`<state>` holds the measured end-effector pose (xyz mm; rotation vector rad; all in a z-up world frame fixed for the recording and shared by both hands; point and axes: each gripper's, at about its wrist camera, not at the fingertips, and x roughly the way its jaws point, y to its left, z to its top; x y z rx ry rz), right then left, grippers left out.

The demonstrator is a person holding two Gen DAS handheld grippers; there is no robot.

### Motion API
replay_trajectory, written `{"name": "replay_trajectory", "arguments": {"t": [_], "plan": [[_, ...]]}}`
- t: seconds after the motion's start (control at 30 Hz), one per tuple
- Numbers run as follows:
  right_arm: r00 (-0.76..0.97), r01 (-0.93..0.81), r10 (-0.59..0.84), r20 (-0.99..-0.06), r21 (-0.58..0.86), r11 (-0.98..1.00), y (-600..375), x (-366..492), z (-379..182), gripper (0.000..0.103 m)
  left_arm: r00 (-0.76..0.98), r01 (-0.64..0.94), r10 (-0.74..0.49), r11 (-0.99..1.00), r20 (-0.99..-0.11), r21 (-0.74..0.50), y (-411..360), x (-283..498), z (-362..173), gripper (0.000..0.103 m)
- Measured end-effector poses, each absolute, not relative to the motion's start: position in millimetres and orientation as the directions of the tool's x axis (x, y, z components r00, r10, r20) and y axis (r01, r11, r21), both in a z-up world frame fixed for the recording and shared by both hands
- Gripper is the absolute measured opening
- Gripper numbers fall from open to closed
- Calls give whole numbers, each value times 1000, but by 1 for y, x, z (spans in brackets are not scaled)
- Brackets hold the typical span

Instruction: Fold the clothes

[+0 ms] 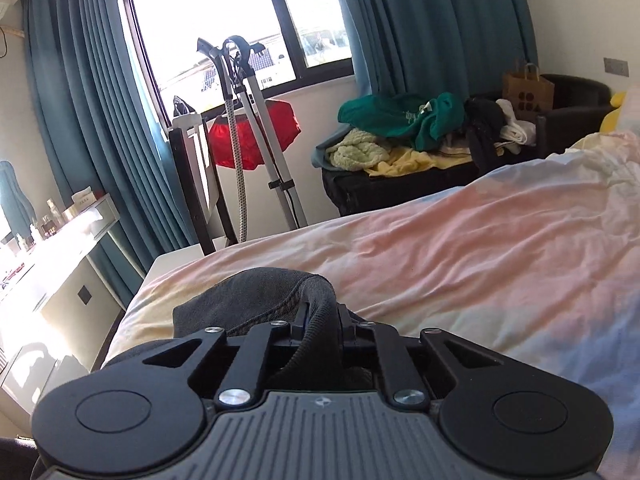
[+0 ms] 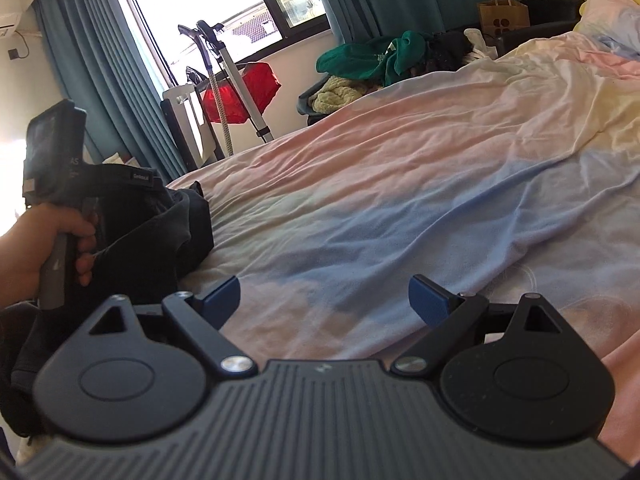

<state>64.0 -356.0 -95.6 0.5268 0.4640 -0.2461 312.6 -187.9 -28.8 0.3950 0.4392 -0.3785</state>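
Gripping a fold of dark grey garment point(image 1: 256, 300), the left gripper point(image 1: 320, 322) has its jaws closed tight on the stitched hem, the cloth bunched just above the near corner of the bed point(image 1: 460, 248) with its pastel pink, yellow and blue cover. From the right wrist view the same dark garment point(image 2: 160, 232) hangs in a heap at the bed's left edge, beside the person's left hand point(image 2: 48, 240) wrapped round the gripper handle – a small pale label on the fabric carries writing too small to read. The right gripper point(image 2: 324, 300) stands wide open over the cover, blue pads point(image 2: 224, 294) apart with nothing between them. Across the room a brown paper bag point(image 1: 527, 88) printed with dark round shapes stands on a black armchair point(image 1: 576, 104); what it holds is hidden. A low dark bench point(image 1: 400, 188) bears a loose pile of clothes point(image 1: 404, 120) – green, cream, yellow, black and white
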Motion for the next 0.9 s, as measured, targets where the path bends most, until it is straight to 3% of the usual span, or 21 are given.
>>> {"name": "replay_trajectory", "arguments": {"t": [0.27,0.4,0.57,0.73,0.83,0.9], "plan": [[891,348,-146,-430,439,829,-360,41,-79,93,806,570,-501,802,-315,182,-137,150,31,10],[901,354,-171,-399,448,821,-366,23,-65,93,716,660,-571,741,-400,124,-114,76,-11,11],[919,323,-111,-378,560,763,-382,2,-59,93,658,648,-540,761,-525,30,-85,27,-98,10],[933,213,74,-353,706,675,-387,4,-67,93,659,538,-529,828,-535,-156,-45,32,-119,10],[923,159,147,-354,702,694,-376,24,-68,80,662,535,-546,824,-514,-187,-34,34,-111,11],[912,113,203,-355,695,710,-366,45,-67,78,658,531,-555,821,-510,-208,-32,34,-113,11]]}}
